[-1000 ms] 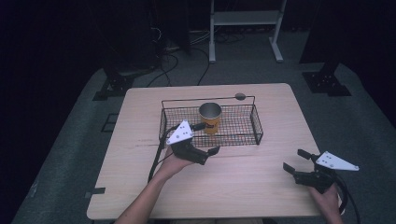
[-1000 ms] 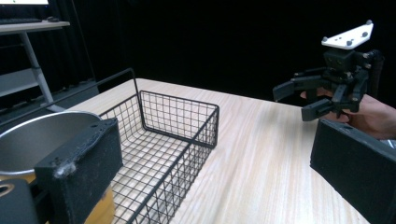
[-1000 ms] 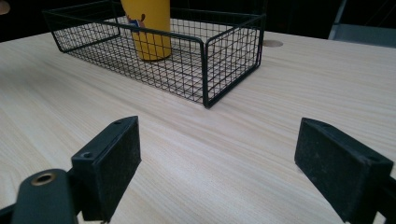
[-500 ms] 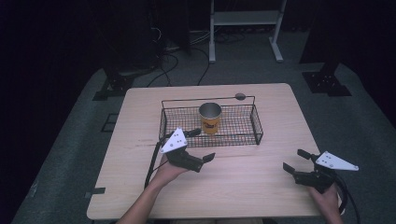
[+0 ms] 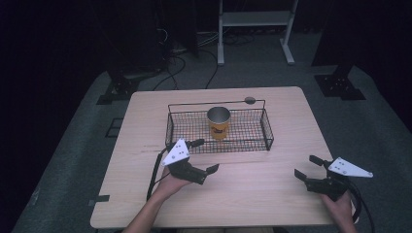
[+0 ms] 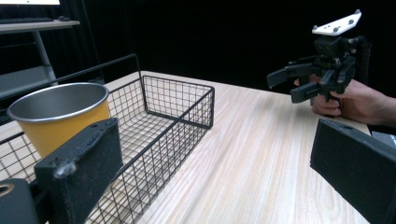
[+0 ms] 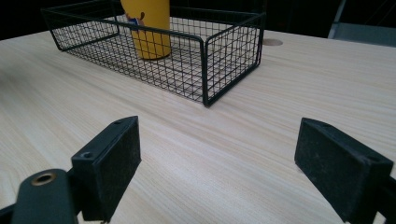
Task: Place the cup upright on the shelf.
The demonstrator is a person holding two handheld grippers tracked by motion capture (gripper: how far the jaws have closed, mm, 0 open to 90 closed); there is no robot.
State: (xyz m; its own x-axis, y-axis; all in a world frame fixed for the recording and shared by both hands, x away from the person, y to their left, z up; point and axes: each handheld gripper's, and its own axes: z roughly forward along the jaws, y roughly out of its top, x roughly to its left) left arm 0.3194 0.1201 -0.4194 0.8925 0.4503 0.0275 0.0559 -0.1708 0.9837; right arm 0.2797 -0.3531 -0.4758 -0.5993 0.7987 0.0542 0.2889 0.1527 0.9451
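Gaping, left gripper (image 5: 203,155): jaws wide, empty, lower-centre frame.
Right gripper (image 5: 307,166): wide, empty.
Cup (image 7: 146,25): rim cut off.

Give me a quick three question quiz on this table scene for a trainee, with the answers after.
1. True or false: the yellow cup stands upright inside the wire basket.
2. Which gripper is nearer the basket: A left, B right?
3. Fill in: both grippers' jaws are ____.

Key
1. True.
2. A: the left gripper is by the basket's front wall; the right gripper is near the table's right front corner.
3. Open, holding nothing.
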